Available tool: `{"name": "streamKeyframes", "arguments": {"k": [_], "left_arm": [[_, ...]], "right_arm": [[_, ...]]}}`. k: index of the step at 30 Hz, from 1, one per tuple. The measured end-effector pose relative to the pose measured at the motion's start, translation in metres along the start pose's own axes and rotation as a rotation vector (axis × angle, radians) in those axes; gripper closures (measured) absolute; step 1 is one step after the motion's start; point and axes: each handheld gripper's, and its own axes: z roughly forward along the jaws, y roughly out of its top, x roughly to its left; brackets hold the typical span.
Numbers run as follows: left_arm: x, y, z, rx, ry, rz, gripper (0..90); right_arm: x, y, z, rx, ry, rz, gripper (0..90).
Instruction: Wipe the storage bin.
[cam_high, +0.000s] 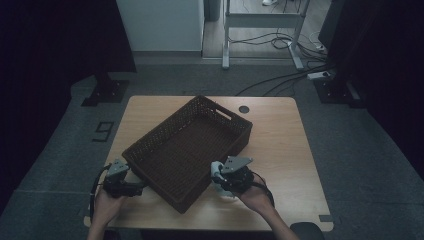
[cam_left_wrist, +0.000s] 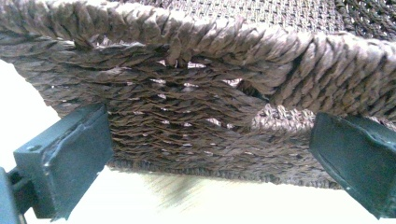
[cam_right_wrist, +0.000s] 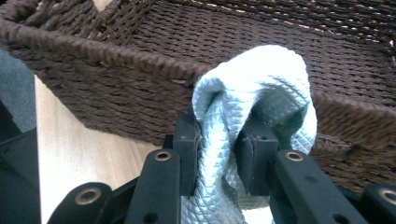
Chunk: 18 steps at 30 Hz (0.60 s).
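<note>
Clenched on a pale cloth (cam_right_wrist: 252, 93), the right claw (cam_right_wrist: 219, 154) sits just outside the basket (cam_high: 190, 145) rim, basket directly ahead; left claw (cam_left_wrist: 210, 154) spread, released, facing the wall.

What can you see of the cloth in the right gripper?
The cloth is pale blue-white with a fine diamond-textured weave, soft and bunched. The right gripper is shut on it: its two black jaws pinch a folded waist of the fabric, and a rounded loop bulges above them while the rest hangs below. It is held just outside the basket, against its dark woven near wall, with the loop about level with the rim. In the high view it shows as a small pale bundle at the basket's right side.
</note>
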Motion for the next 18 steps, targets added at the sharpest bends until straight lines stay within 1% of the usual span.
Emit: {"name": "streamKeyframes", "arguments": {"k": [3,4,6,8,10,12,16,18], "left_arm": [[0.000,0.000,0.000,0.001,0.001,0.000,0.0],[0.000,0.000,0.000,0.001,0.001,0.000,0.0],[-0.001,0.000,0.000,0.001,0.002,0.000,0.0],[-0.001,0.001,0.001,0.002,0.002,0.000,0.0],[-0.001,0.001,0.001,0.004,0.004,0.001,0.0],[-0.001,0.001,0.000,0.003,0.004,0.001,0.0],[-0.002,0.001,0.001,0.004,0.006,0.000,0.0],[-0.002,0.001,0.001,0.003,0.008,0.000,0.0]], "right_arm": [[0.004,0.000,0.001,-0.004,0.016,0.001,70.5],[0.006,0.000,0.001,-0.002,0.029,-0.003,70.5],[0.010,0.001,0.003,-0.002,0.036,-0.013,70.5],[0.015,0.003,0.006,-0.002,0.060,-0.024,70.5],[0.021,0.005,0.009,0.007,0.062,-0.046,70.4],[0.024,0.005,0.010,0.007,0.070,-0.052,70.4],[0.031,0.007,0.013,0.004,0.105,-0.059,70.4],[0.037,0.008,0.014,0.009,0.108,-0.074,70.3]]}}
